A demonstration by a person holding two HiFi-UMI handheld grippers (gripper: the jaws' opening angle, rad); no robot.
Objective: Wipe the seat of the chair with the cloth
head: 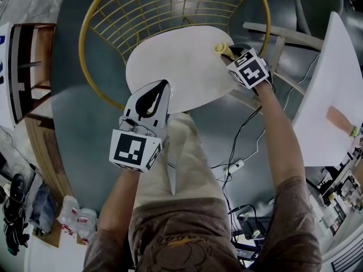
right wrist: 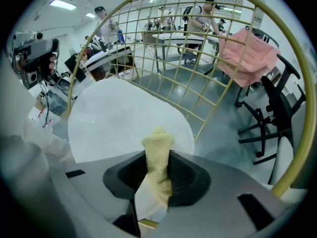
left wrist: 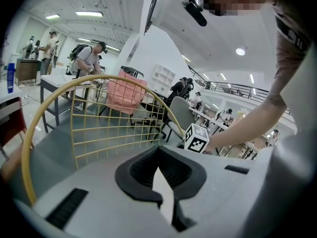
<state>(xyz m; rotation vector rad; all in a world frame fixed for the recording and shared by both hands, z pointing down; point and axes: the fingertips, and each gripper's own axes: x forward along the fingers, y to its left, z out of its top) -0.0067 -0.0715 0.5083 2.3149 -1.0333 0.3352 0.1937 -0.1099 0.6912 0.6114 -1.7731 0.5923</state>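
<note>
Right rim of the round white seat [head: 170, 67], upper centre of the head view: the right gripper [head: 229, 52] pinches a yellow cloth [head: 221, 49]. The cloth's long axis runs along the jaws, its tip pointing up-left toward open, bare seat. The yellow wire back [head: 170, 10] rings the seat's top edge. The left gripper [head: 160, 86], jaws together and empty, hangs over the lower rim.

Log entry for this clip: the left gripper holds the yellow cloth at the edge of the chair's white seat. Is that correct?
Not quite. The right gripper holds the yellow cloth at the edge of the chair's white seat, as the right gripper view shows. The left gripper has nothing between its jaws.
</note>
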